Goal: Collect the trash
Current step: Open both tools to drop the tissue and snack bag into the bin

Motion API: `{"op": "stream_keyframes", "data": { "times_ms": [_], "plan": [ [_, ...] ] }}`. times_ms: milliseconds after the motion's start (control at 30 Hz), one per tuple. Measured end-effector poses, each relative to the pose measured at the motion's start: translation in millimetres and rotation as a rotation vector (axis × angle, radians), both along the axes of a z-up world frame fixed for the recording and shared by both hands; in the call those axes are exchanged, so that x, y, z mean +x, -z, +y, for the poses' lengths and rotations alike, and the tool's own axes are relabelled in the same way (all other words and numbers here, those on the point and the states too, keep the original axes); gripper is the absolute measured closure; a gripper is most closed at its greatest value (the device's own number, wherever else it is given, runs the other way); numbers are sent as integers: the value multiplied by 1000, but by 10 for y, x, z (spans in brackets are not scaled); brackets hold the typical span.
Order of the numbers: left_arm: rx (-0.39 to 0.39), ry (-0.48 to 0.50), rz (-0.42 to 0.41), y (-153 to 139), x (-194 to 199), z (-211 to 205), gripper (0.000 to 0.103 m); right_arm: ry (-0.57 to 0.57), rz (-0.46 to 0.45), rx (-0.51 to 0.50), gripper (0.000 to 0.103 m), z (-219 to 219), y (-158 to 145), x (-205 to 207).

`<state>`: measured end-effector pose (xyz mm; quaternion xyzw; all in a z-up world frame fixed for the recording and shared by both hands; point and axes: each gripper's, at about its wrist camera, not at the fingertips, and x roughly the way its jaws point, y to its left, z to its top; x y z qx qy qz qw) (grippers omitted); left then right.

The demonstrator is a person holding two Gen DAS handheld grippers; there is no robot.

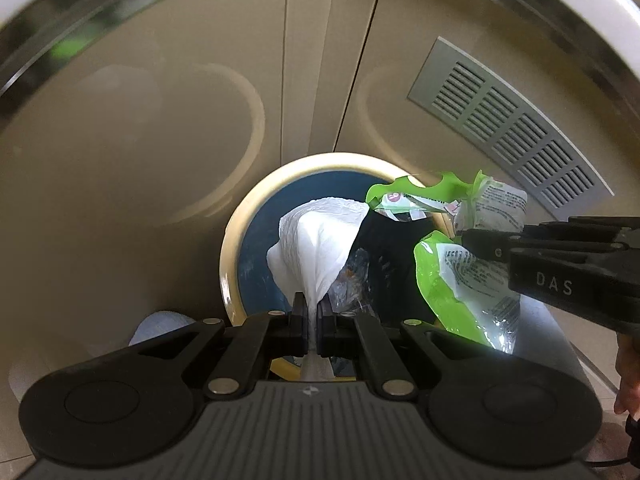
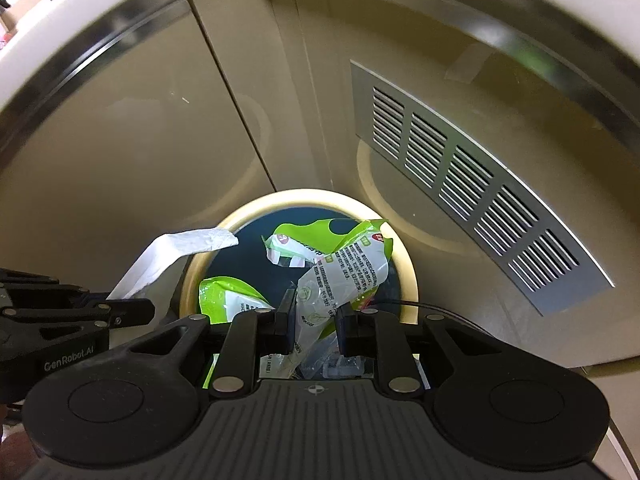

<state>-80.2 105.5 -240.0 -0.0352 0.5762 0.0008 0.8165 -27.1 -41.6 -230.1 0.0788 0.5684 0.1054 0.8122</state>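
Observation:
My left gripper [image 1: 312, 304] is shut on a crumpled white tissue [image 1: 316, 236] and holds it over the round bin [image 1: 234, 240], which has a cream rim and a dark blue inside. My right gripper [image 2: 314, 308] is shut on a torn green and white wrapper [image 2: 344, 276], also over the bin [image 2: 404, 248]. The wrapper [image 1: 460, 280] and the right gripper [image 1: 476, 240] show at the right of the left wrist view. The tissue [image 2: 160, 260] and the left gripper [image 2: 136, 308] show at the left of the right wrist view.
Beige cabinet doors [image 1: 160, 140] stand behind the bin, with a grey vent grille [image 1: 508, 128] at the right. A white counter edge [image 2: 60, 32] with a metal strip runs overhead. Clear plastic [image 1: 352, 276] lies inside the bin.

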Motion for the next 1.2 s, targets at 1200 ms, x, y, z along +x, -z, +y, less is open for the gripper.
{"op": "stream_keyframes", "data": {
  "times_ms": [1200],
  "plan": [
    [22,36,145,318,227,-259,79,36,114,21,70,9,274,289]
  ]
}}
